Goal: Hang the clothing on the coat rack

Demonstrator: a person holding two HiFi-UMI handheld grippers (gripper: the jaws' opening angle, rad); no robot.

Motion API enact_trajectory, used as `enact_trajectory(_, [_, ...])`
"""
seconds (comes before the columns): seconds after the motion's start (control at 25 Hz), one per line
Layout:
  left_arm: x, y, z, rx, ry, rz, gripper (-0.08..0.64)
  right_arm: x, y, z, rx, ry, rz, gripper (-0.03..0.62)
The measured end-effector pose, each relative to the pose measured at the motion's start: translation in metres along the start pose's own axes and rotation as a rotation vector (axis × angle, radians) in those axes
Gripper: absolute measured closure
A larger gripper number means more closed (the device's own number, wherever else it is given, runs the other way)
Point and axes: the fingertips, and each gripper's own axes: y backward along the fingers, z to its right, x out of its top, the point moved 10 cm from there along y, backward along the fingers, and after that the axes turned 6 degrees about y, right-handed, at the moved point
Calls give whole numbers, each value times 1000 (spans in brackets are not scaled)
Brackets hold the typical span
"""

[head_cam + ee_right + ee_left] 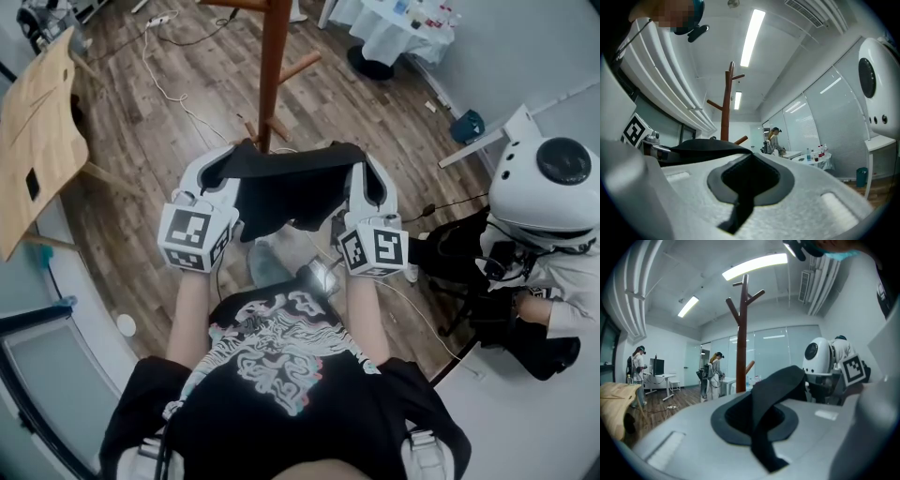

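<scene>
A black garment [291, 192] hangs stretched between my two grippers, just in front of the brown wooden coat rack [274, 66]. My left gripper [228, 167] is shut on the garment's left end; black cloth [764, 413] is pinched between its jaws. My right gripper [361, 169] is shut on the right end, with cloth [745, 180] clamped in its jaws. The coat rack [741, 333] stands straight ahead in the left gripper view, its bare pegs high up. In the right gripper view the coat rack [725, 105] rises to the left of centre.
A white round-headed robot [548, 187] stands at the right beside a person in white. A wooden board [37, 131] leans at the left. A white-clothed table [398, 28] stands behind the rack. Cables [164, 84] lie on the wood floor. People stand at a desk [661, 378] far off.
</scene>
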Motion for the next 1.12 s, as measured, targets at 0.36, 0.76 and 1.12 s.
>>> enact_trajectory(0.36, [8,-28,-15,-20,-10,-4,554,-5,-43,13,22,-26,16,584])
enact_trajectory(0.76, [17,-45,-41,10,-13,-21,554,-9,-89,16,58,-21,-8,584])
enact_trajectory(1.12, [10,-68,-63,44,28,-45,552,-26,-125,17,72,-24,-86,584])
